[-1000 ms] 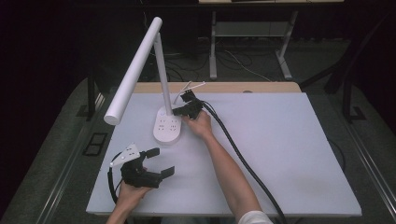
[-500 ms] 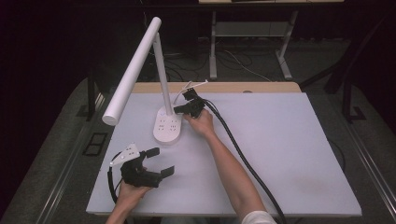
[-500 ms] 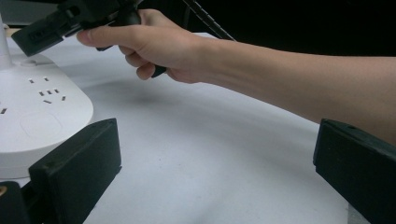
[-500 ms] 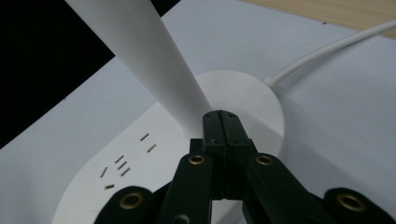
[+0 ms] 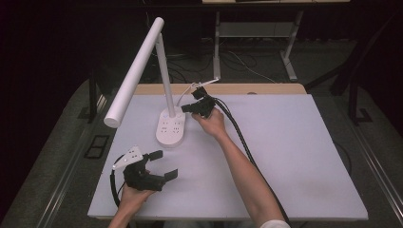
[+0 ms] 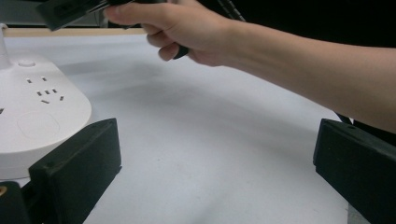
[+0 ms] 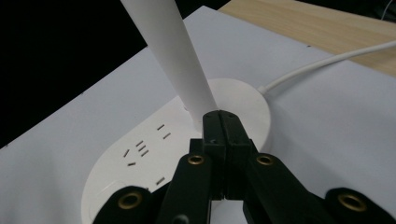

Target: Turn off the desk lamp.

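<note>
A white desk lamp stands at the table's back left, with a long tube head (image 5: 135, 71) on a slanted stem (image 5: 164, 71). Its oval base (image 5: 171, 129) has socket holes in the top. My right gripper (image 5: 186, 108) hovers just right of the stem's foot, its jaws shut with nothing between them. In the right gripper view the shut tips (image 7: 220, 116) point at the bottom of the stem (image 7: 177, 60) above the base (image 7: 140, 154); I cannot tell if they touch. My left gripper (image 5: 164, 165) rests low at the front left, open and empty (image 6: 215, 163).
A white cord (image 7: 317, 65) runs from the base over the table (image 5: 285, 152) to the wooden back edge (image 5: 266, 89). The right forearm (image 6: 289, 51) crosses the middle of the table. Black cables trail from both grippers.
The right hand has lifted its shut gripper a little, up and away from the lamp base. The left gripper has stayed where it was.
</note>
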Demonstrator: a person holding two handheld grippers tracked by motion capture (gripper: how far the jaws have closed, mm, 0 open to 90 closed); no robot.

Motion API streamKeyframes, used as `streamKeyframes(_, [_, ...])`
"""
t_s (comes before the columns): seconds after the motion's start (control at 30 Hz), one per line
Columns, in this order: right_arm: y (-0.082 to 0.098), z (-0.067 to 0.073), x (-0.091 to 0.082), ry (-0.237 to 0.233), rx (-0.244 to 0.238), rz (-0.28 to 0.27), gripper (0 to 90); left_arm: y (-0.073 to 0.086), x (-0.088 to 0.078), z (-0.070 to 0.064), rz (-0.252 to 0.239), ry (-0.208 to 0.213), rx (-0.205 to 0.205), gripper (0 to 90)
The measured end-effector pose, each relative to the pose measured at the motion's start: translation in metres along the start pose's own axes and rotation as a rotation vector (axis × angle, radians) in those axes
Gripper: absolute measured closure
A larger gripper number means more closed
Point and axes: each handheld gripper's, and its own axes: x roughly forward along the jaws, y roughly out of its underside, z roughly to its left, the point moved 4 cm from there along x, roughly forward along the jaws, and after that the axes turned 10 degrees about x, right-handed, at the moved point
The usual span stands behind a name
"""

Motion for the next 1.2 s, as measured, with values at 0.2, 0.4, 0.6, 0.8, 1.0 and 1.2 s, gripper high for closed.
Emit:
streamKeyframes(0.2, [0.001,0.0,-0.024,-0.004,-0.014,-0.016,84.1,0.0,0.001,-0.001,0.001,0.001,0.001,0.0])
streamKeyframes(0.4, [0.006,-0.002,-0.049,0.013,-0.008,-0.032,71.1,0.0,0.001,-0.002,0.002,0.0,0.004,0.0])
streamKeyframes(0.6, [0.015,-0.001,-0.076,0.046,-0.031,-0.052,49.4,0.0,0.003,-0.002,0.002,0.004,0.001,0.0])
streamKeyframes(0.8, [0.024,0.002,-0.104,0.066,-0.036,-0.082,27.2,0.0,0.003,-0.003,0.004,0.004,0.005,0.0])
streamKeyframes(1.0, [0.036,0.007,-0.132,0.044,-0.045,-0.103,4.8,0.0,0.003,-0.003,0.005,0.005,0.005,0.0])
streamKeyframes(1.2, [0.059,0.006,-0.158,0.033,-0.044,-0.109,0.5,0.0,0.004,-0.005,0.014,0.009,0.015,0.0])
